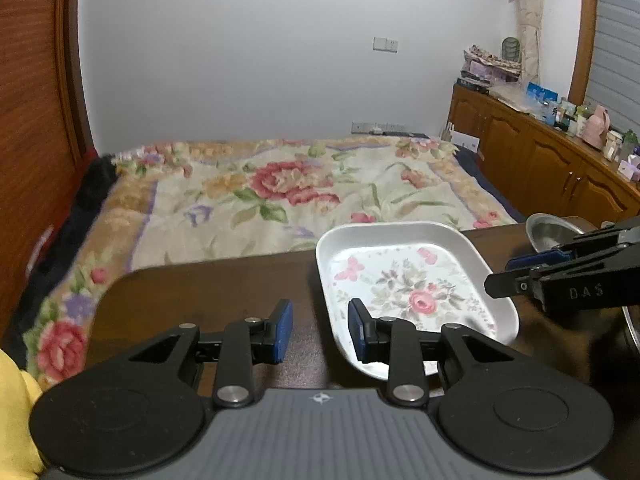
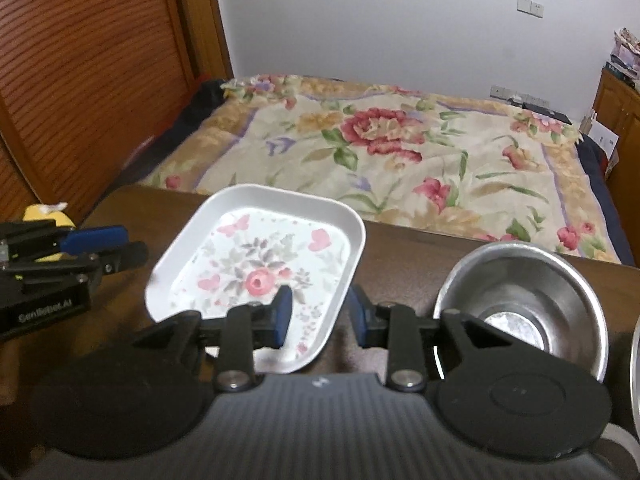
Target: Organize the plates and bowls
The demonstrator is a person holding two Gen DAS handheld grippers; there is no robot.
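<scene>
A white square plate with a rose pattern lies on the dark wooden table; it also shows in the right wrist view. A steel bowl stands upright to its right, and only its rim shows in the left wrist view. My left gripper is open at the plate's left near edge, its right finger over the rim. My right gripper is open and straddles the plate's near right edge. Each gripper appears in the other's view, the left and the right.
A bed with a floral blanket lies beyond the table's far edge. A wooden cabinet with clutter stands at right. A yellow object sits at the table's left. Another metal rim shows at the far right.
</scene>
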